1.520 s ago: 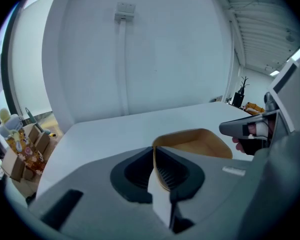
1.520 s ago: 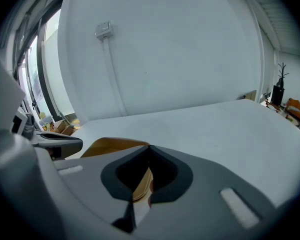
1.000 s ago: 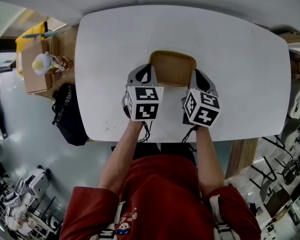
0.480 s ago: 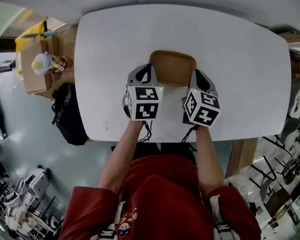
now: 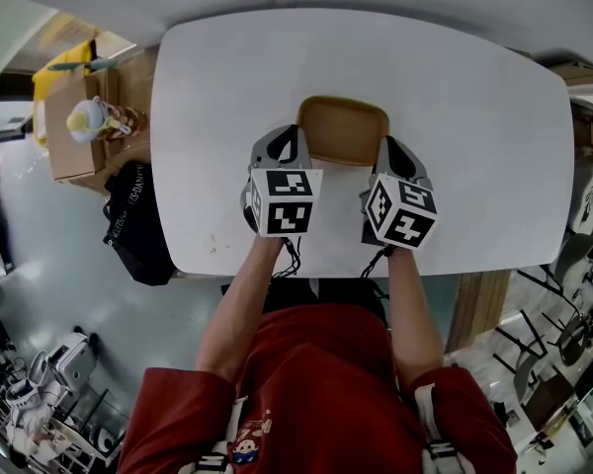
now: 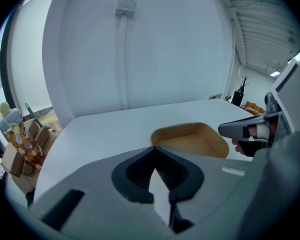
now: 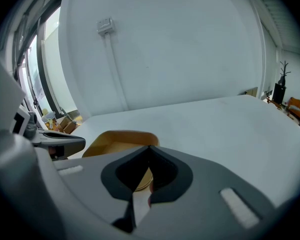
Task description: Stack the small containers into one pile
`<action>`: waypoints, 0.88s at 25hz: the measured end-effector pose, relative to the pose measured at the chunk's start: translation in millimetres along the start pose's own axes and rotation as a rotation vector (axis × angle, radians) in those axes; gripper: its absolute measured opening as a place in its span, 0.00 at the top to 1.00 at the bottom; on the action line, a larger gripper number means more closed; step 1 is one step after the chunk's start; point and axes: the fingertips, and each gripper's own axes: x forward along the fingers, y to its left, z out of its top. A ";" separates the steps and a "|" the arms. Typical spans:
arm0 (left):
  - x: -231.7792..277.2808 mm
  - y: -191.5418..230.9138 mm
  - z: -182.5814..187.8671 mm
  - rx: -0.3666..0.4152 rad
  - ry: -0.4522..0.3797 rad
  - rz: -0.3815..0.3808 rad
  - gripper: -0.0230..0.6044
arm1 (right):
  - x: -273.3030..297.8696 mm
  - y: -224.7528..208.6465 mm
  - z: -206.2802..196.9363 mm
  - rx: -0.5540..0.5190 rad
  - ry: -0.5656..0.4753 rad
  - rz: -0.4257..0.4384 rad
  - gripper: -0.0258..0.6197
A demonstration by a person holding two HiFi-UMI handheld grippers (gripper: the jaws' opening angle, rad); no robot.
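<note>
A single tan, shallow container [image 5: 343, 131] with rounded corners sits on the white table [image 5: 474, 117], about the middle. My left gripper [image 5: 289, 144] rests at its near-left corner and my right gripper [image 5: 389, 150] at its near-right corner. Both are shut with nothing between the jaws. In the left gripper view the container [image 6: 190, 136] lies just beyond my left gripper [image 6: 154, 149], and the right gripper [image 6: 242, 129] shows at the right. In the right gripper view the container [image 7: 117, 140] lies ahead and left of my right gripper [image 7: 149, 149]. No other small container shows.
Off the table's left edge stand a cardboard box [image 5: 74, 131] with a yellow toy on it and a black bag [image 5: 133, 220] on the floor. Metal chair frames [image 5: 573, 334] stand at the right. A white wall [image 6: 155, 49] rises behind the table's far edge.
</note>
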 end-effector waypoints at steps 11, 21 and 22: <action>-46.6 3.7 8.5 0.026 -0.105 0.002 0.96 | -44.8 22.2 14.8 -0.035 -0.106 -0.002 0.96; -123.2 -13.9 26.4 0.043 -0.290 -0.077 0.96 | -114.0 49.3 26.1 -0.104 -0.234 -0.012 0.96; -131.3 -18.8 29.7 0.042 -0.316 -0.093 0.96 | -121.7 50.2 29.0 -0.113 -0.252 -0.012 0.96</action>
